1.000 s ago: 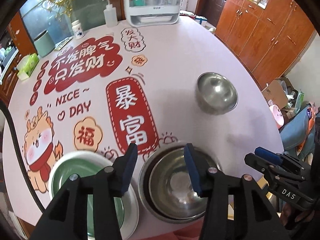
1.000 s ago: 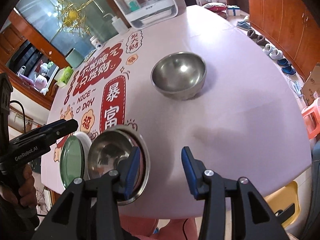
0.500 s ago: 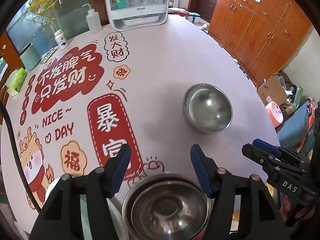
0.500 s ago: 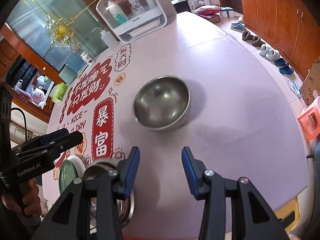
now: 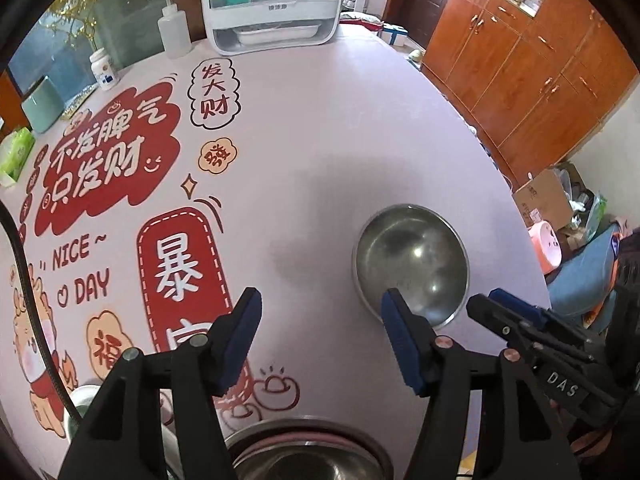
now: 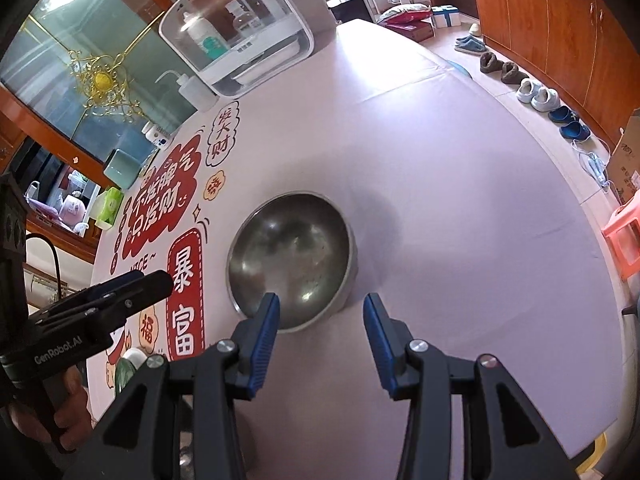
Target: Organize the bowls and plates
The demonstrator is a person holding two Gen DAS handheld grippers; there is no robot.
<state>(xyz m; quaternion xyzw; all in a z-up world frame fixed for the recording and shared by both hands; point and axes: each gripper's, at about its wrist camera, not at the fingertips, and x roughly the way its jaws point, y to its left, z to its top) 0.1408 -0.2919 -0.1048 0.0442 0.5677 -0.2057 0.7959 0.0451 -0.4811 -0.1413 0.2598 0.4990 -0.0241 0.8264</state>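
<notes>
The right gripper [image 6: 320, 332] hangs over the table [image 6: 460, 200] with its jaws apart and nothing between them, its left finger tip over the near rim of the lone steel bowl [image 6: 292, 256]. The left gripper [image 5: 320, 336] has just been opening; its jaws stand wide and empty above the pink cloth, the same bowl [image 5: 412, 268] just past its right finger. A stacked pair of bowls [image 5: 308, 456] sits at the near edge, beside a green plate [image 6: 124, 372].
</notes>
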